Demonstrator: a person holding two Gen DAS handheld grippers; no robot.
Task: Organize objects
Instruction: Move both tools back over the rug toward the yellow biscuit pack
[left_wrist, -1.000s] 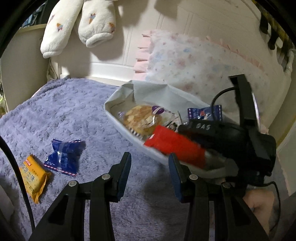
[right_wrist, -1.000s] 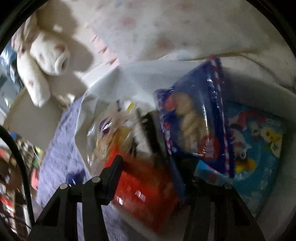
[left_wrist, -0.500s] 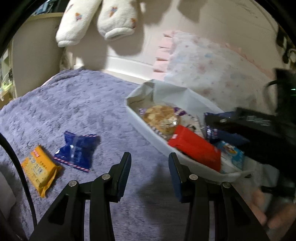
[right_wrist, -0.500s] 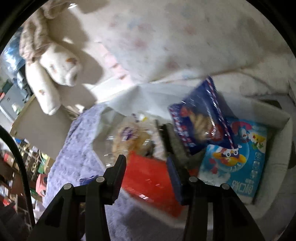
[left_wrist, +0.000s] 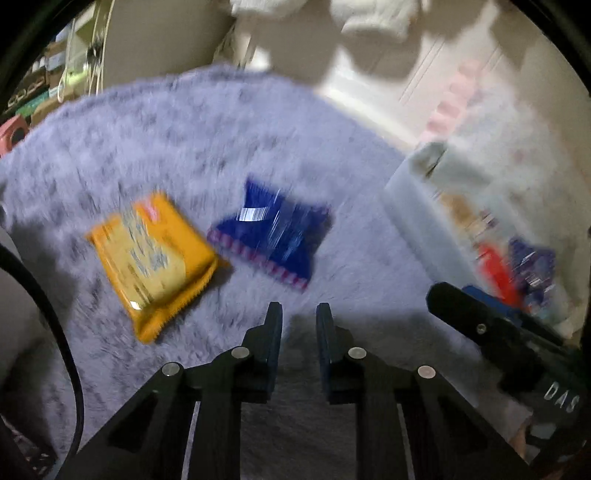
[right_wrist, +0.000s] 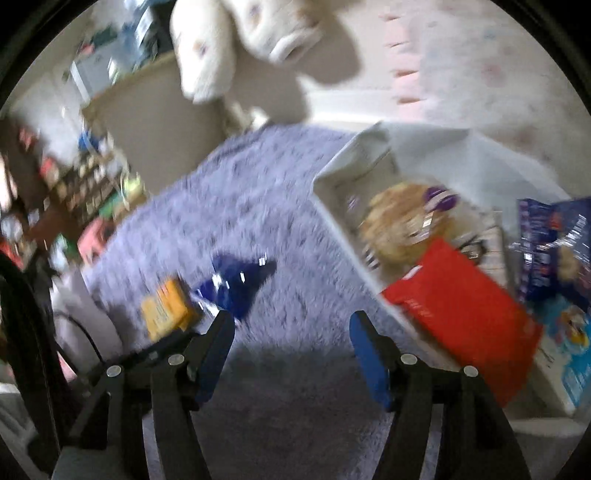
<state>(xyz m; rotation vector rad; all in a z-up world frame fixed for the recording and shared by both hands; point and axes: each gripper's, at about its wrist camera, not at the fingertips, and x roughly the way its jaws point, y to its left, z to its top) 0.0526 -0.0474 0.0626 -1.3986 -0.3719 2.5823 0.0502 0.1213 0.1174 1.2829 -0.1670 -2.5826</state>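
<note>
The blue snack packet (left_wrist: 271, 236) lies flat on the purple fleece blanket (left_wrist: 184, 129), just ahead of the left hand-held gripper (left_wrist: 299, 321), whose narrowly parted jaws are closing on nothing. The yellow biscuit packet (left_wrist: 155, 254) lies right beside it, on its left, their edges nearly touching. Nothing stands between the fingertips and either packet. To the right stands the white basket (right_wrist: 343, 166), holding a red box (right_wrist: 465, 314), a wrapped round pastry (right_wrist: 402, 225), a blue bag (right_wrist: 554, 243) and a light-blue cartoon packet (right_wrist: 569, 343). The right hand-held gripper (right_wrist: 291, 325) hovers over bare blanket beside the basket, empty, its jaws opening. A flowered pillow (right_wrist: 498, 74) and a cream plush toy (right_wrist: 236, 40) lie beyond.
</note>
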